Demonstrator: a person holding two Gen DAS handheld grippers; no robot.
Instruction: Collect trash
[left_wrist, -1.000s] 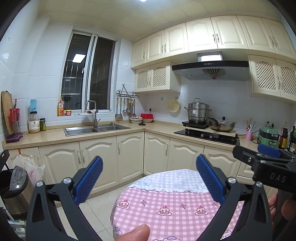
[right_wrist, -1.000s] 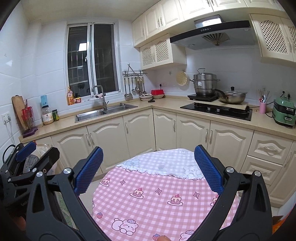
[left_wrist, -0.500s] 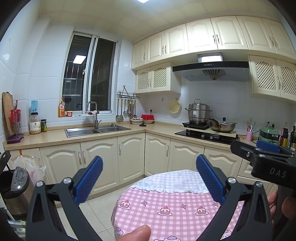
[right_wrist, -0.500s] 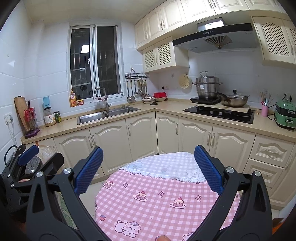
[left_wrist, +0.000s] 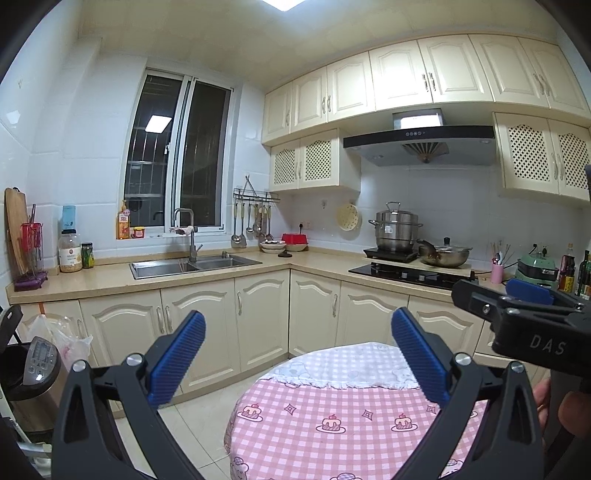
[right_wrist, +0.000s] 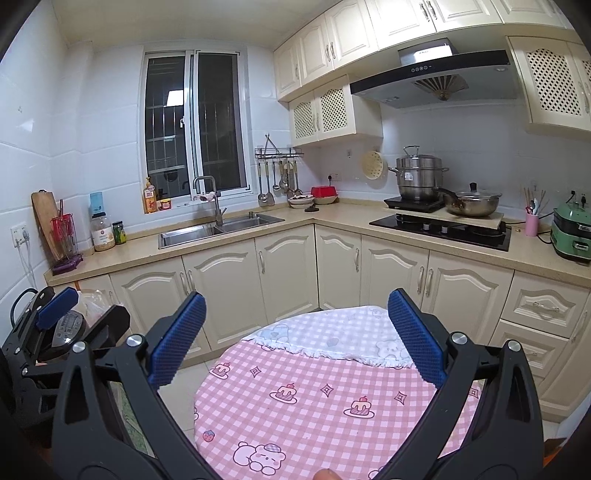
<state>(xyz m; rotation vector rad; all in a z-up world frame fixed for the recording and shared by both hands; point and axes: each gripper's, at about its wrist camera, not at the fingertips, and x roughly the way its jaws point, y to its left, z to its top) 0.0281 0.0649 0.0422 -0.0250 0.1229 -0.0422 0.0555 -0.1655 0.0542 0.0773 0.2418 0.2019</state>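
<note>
Trash bin (left_wrist: 35, 395), a steel-sided cylinder with a black rim and a grey button panel, stands on the floor at the far left, beside the cream base cabinets. A crumpled clear plastic bag (left_wrist: 59, 332) hangs just behind it. From the left wrist, the left gripper (left_wrist: 297, 321) hangs spread wide with nothing between its blue ribbed pads (left_wrist: 177, 354), above the near edge of a round table in a pink checked cloth (left_wrist: 332, 435). The right gripper (left_wrist: 524, 295) juts in from the right.

From the right wrist, the right gripper (right_wrist: 295, 301) is likewise released and empty over the same table (right_wrist: 314, 406). A small white checked cloth (right_wrist: 332, 339) is draped over the table's far edge. The left gripper (right_wrist: 86, 314) shows at the left — fingers apart — with the bin's panel (right_wrist: 68, 328) seen beyond it.
</note>
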